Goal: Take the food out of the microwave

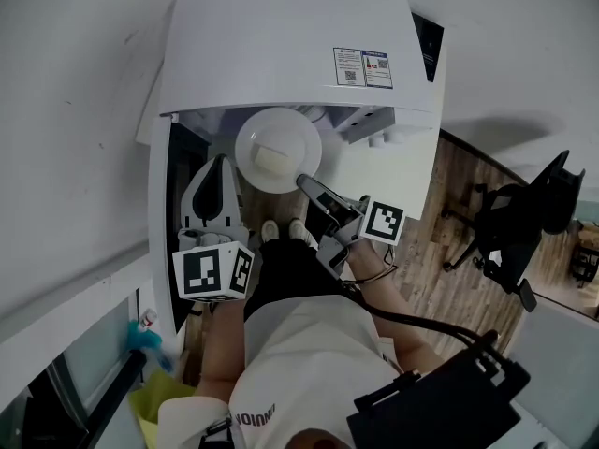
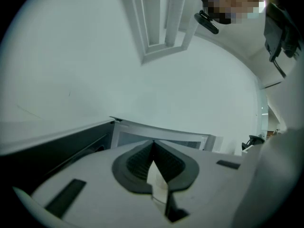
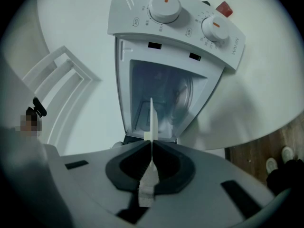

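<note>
Outside open microwave | plate level, face up | right gripper clamps rim

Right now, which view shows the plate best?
Head view: the plate faces the camera, food on it, right tongs pinching its rim. Right gripper view shows the plate edge-on; left gripper view misses it.

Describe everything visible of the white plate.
The plate is round, white and smooth, ceramic-looking, with a shallow rim. It is held about level just in front of the open microwave, clamped at its near rim by the right hand-held gripper. A pale square block of food lies on its middle.
</note>
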Demonstrator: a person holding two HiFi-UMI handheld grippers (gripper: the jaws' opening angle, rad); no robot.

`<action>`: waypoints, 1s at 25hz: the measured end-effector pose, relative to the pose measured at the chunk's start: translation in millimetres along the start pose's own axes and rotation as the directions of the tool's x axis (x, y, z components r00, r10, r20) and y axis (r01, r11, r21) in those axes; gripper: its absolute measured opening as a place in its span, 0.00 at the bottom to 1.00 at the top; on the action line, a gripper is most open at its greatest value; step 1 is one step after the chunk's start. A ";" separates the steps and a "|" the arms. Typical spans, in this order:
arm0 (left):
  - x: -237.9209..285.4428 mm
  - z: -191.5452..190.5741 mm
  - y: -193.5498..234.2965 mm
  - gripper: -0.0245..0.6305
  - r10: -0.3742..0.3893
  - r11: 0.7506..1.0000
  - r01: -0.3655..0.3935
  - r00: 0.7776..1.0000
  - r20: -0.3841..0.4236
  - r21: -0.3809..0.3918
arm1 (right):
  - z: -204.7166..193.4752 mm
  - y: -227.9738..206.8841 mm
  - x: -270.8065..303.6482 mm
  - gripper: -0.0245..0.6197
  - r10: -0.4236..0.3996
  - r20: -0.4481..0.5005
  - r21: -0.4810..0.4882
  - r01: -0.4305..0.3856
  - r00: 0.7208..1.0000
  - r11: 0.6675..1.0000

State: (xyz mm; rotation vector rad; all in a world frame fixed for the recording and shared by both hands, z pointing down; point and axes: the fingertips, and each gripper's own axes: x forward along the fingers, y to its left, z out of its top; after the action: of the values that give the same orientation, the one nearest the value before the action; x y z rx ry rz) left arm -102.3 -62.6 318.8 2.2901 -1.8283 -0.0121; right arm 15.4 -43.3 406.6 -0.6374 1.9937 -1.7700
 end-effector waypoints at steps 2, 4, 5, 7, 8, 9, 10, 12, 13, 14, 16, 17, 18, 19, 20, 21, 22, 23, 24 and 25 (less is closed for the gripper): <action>0.3 5.4 0.3 0.06 0.002 1.000 -0.002 1.000 0.012 0.002 | -2.2 3.4 -0.6 0.08 0.005 -0.010 -0.004 -0.005 1.000 1.000; 0.7 10.1 0.5 0.06 0.005 1.000 -0.005 1.000 0.023 0.005 | -3.4 6.2 -1.6 0.08 0.005 -0.015 -0.006 -0.006 1.000 1.000; 0.9 11.7 0.8 0.06 0.006 1.000 -0.006 1.000 0.026 0.007 | -3.8 7.6 -2.1 0.09 0.006 -0.017 -0.007 -0.006 1.000 1.000; 1.0 13.4 1.3 0.06 0.009 1.000 -0.009 1.000 0.027 0.012 | -4.8 10.6 -3.2 0.08 0.009 -0.021 -0.008 -0.009 1.000 1.000; 0.8 13.8 1.6 0.06 0.010 1.000 -0.010 1.000 0.027 0.014 | -5.2 12.0 -3.9 0.08 0.010 -0.023 -0.008 -0.010 1.000 1.000; 0.6 14.3 1.8 0.06 0.011 1.000 -0.011 1.000 0.027 0.015 | -5.4 13.1 -4.7 0.08 0.010 -0.025 -0.009 -0.011 1.000 1.000; 0.4 14.8 1.9 0.06 0.012 1.000 -0.012 1.000 0.027 0.016 | -5.4 14.3 -5.7 0.08 0.011 -0.025 -0.011 -0.011 1.000 1.000; 0.0 16.1 2.2 0.06 0.012 1.000 -0.013 0.999 0.030 0.018 | -4.7 17.5 -7.6 0.08 0.018 -0.025 -0.014 -0.018 1.000 1.000; -0.2 17.0 2.3 0.06 0.012 1.000 -0.013 0.999 0.032 0.019 | -4.4 19.5 -8.2 0.08 0.023 -0.026 -0.015 -0.023 0.999 1.000; -0.4 18.0 2.4 0.06 0.011 1.000 -0.012 0.999 0.033 0.020 | -4.1 21.7 -8.6 0.08 0.028 -0.026 -0.018 -0.028 0.999 0.999; -0.9 20.1 2.2 0.06 0.011 1.000 -0.012 0.999 0.036 0.022 | -3.5 25.6 -9.5 0.08 0.036 -0.028 -0.023 -0.036 0.999 0.999; -1.1 21.1 1.8 0.06 0.010 1.000 -0.011 0.999 0.037 0.023 | -3.2 27.5 -10.1 0.08 0.040 -0.028 -0.023 -0.040 0.999 0.999; -1.3 22.1 1.4 0.06 0.009 1.000 -0.010 0.999 0.038 0.023 | -3.0 29.3 -10.9 0.08 0.044 -0.028 -0.021 -0.044 0.999 0.999; -1.6 23.1 1.0 0.06 0.008 1.000 -0.009 0.999 0.040 0.024 | -2.8 31.0 -11.8 0.08 0.048 -0.026 -0.017 -0.049 0.998 0.999; -2.0 24.2 0.6 0.06 0.007 1.000 -0.008 0.999 0.041 0.025 | -2.5 32.7 -12.6 0.08 0.053 -0.024 -0.013 -0.053 0.998 0.999; -2.4 25.1 0.3 0.06 0.006 1.000 -0.007 0.999 0.042 0.027 | -2.2 34.3 -13.3 0.08 0.057 -0.022 -0.010 -0.057 0.998 0.998; -2.6 25.8 0.1 0.06 0.005 1.000 -0.006 0.999 0.042 0.028 | -1.8 35.8 -13.7 0.08 0.061 -0.020 -0.009 -0.061 0.998 0.998; -2.7 26.2 -0.1 0.06 0.004 1.000 -0.005 0.999 0.043 0.028 | -1.3 37.0 -14.0 0.08 0.065 -0.018 -0.009 -0.065 0.998 0.998; -2.7 26.6 -0.3 0.06 0.003 1.000 -0.005 0.999 0.044 0.029 | -0.7 38.0 -14.3 0.08 0.068 -0.017 -0.010 -0.068 0.998 0.998; -2.6 27.0 -0.6 0.06 0.003 1.000 -0.004 0.999 0.044 0.030 | 0.1 39.0 -14.6 0.08 0.071 -0.015 -0.012 -0.071 0.997 0.997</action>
State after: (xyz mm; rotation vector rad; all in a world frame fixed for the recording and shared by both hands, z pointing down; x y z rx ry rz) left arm -106.0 -64.2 291.9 2.3250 -1.8660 -0.0353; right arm 24.5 -31.3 367.8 -0.5525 2.0130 -1.7269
